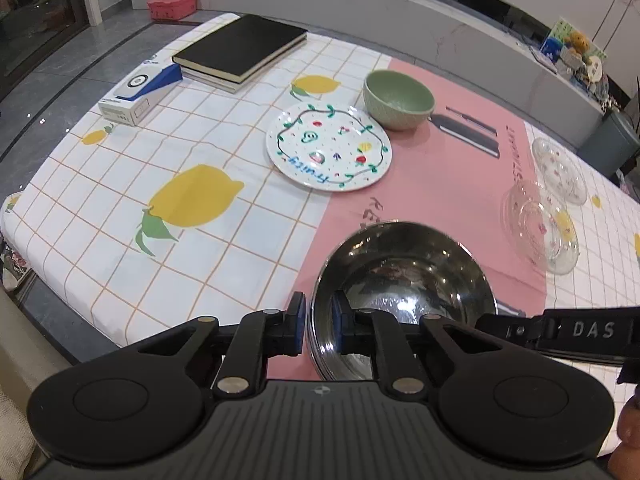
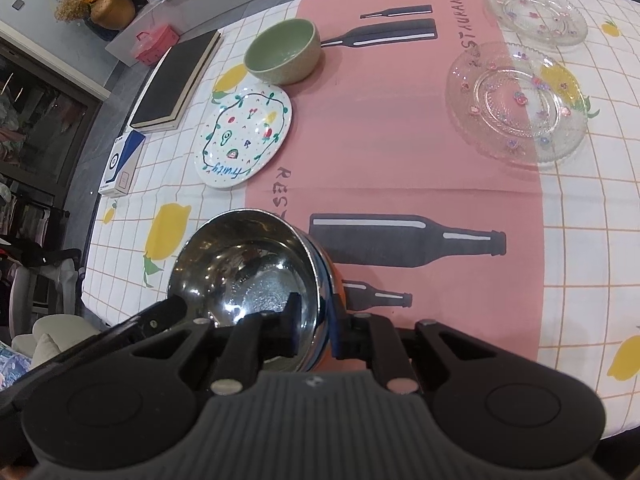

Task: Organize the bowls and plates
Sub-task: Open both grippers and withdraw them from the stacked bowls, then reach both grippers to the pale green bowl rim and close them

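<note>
Looking down along both tools, I see the steel bowl (image 1: 404, 280) closest to me, on the pink runner (image 1: 440, 184) of the surface, and I use it as my landmark. My left hand-held gripper (image 1: 318, 326) is clamped on the bowl's rim, one blue pad outside the wall and one inside. My right hand-held gripper (image 2: 314, 330) is clamped on the rim at the opposite side in the same way, and there the bowl's outer wall shows orange and blue. In the left view the right tool reaches in from the right edge, and a bit of my hand (image 1: 628, 432) shows at the lower right corner. Both tools point steeply down.

Beyond the bowl, to its left, lies the painted white plate (image 1: 328, 146) on the lemon-print checked cloth (image 1: 120, 208), its edge just over the runner. Just past that plate the green bowl (image 1: 398, 100) stands upright on the runner. To the right of the steel bowl sit two clear glass plates (image 2: 518, 104), near each other, the nearer one half on the runner. Farther left of the painted plate are a white and blue box (image 1: 138, 94) and stacked black books (image 1: 242, 50). Behind the surface runs a pale ledge, with a pink case (image 1: 172, 2) on the grey floor.
</note>
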The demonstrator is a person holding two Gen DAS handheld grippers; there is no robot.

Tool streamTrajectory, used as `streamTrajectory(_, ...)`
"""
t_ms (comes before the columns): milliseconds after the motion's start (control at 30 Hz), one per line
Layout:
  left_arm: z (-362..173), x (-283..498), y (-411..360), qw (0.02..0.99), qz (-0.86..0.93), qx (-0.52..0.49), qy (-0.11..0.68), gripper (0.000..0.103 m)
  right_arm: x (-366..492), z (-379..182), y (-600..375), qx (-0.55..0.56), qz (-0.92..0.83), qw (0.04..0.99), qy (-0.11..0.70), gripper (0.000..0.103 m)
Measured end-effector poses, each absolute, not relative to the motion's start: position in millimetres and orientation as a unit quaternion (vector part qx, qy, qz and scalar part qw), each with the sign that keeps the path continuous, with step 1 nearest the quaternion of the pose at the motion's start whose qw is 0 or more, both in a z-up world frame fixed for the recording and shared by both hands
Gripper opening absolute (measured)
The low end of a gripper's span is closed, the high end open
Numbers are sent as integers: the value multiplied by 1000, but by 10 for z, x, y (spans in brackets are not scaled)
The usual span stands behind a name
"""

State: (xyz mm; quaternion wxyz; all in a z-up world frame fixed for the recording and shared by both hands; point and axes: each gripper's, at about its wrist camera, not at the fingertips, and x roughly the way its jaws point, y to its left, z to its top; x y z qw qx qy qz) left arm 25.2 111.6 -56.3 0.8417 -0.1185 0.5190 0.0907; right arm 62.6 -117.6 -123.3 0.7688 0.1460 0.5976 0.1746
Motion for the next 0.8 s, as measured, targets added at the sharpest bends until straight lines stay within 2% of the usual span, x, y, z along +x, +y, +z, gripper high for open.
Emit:
streamTrajectory(200, -592, 265, 1141, 839, 90, -126, 522, 16, 644, -1212, -1184, 140, 174, 772, 595, 16)
streamTrajectory(333, -452, 242, 1213, 855, 84, -140, 493, 28, 632, -1131, -1227, 140, 179, 779, 584, 17)
streamTrajectory(367, -404, 236, 1224, 860, 82, -139, 484, 30, 631, -1101, -1241, 141, 179, 782, 580, 19)
streamTrajectory(467, -259, 251, 1225, 876, 81, -128, 458, 31, 616, -983, -1270, 136, 175, 801, 556, 34)
streamTrajectory(600, -70, 291, 1182, 899, 86, -95, 419, 31, 623, -835, -1291, 130, 173, 827, 520, 36)
streamTrajectory(733, 16, 381, 1242, 907, 59, -135, 394, 31, 662, -724, -1317, 126, 161, 847, 491, 37)
streamTrajectory(800, 58, 417, 1249, 918, 47, -140, 369, 31, 704, -686, -1324, 127, 160, 854, 480, 42)
